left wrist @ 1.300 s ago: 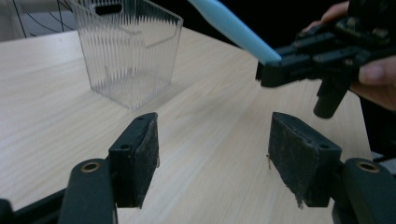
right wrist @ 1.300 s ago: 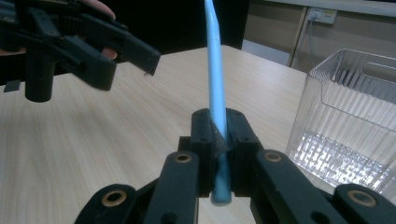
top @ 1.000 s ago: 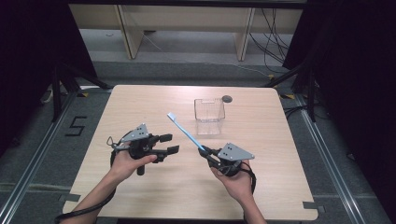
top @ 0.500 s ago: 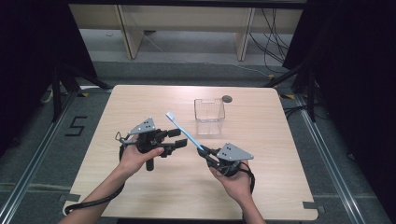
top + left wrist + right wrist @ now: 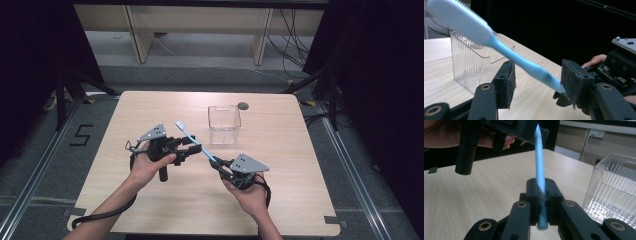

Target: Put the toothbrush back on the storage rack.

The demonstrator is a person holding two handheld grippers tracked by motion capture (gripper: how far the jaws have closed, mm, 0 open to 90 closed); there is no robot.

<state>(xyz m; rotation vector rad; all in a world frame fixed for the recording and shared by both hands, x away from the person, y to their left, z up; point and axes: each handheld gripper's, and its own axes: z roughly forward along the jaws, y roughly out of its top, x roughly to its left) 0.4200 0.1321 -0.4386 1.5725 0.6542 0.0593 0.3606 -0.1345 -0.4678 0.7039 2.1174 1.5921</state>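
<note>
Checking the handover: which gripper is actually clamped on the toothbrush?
The right gripper, shut on the toothbrush handle end. The left gripper just brackets it, closing.

Toothbrush [image 5: 192,140] slants before the container [image 5: 224,124] on the table [image 5: 300,165].

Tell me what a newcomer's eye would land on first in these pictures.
First, the light blue toothbrush held in the air above the middle of the table, its handle end clamped in the right tool. The left tool straddles its shaft; its jaws have just been closing, but a gap shows beside the handle. Behind stands a clear ribbed plastic box.
</note>
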